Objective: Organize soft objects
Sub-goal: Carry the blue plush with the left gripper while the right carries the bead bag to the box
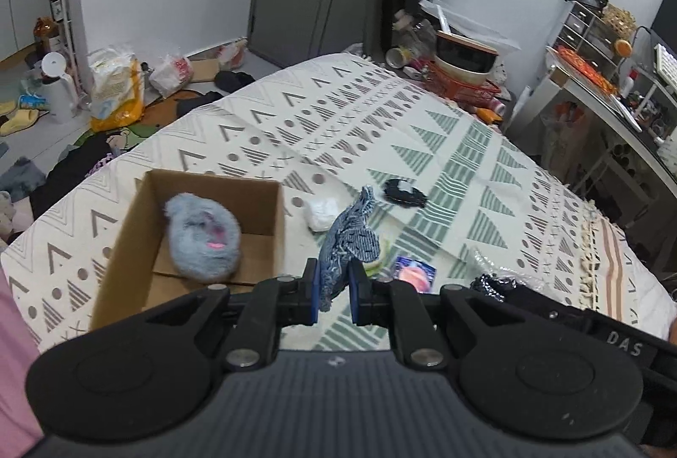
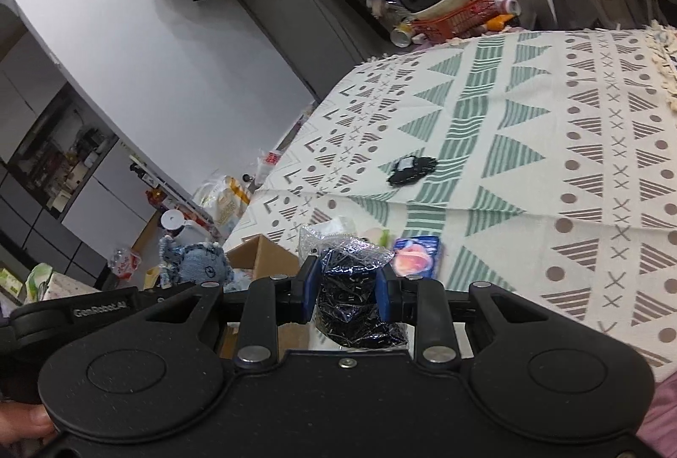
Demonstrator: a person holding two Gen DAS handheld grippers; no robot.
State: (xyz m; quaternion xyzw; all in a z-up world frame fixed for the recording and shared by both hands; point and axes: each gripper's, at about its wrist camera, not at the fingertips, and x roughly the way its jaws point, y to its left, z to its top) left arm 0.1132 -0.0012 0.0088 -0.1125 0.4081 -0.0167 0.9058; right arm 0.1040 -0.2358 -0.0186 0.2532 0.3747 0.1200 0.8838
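cardboard box point(image 1: 127, 246) near wall hidden by claw body — pink sleeve point(image 1: 12, 352) cut off

An open brown cardboard box point(image 1: 127, 246) sits on the patterned woven bedspread point(image 1: 465, 145), left of the left gripper's fingers point(image 1: 312, 289), with a fluffy grey-blue plush slipper point(image 1: 203, 238) inside it. A crumpled blue denim cloth point(image 1: 347, 242) hangs between those fingers. Ahead lie a white wad point(image 1: 320, 212) and, farther right, a small black lace piece point(image 1: 404, 192). A clear plastic bag of black items point(image 2: 355, 289) sits between the right gripper's fingers point(image 2: 381, 295).
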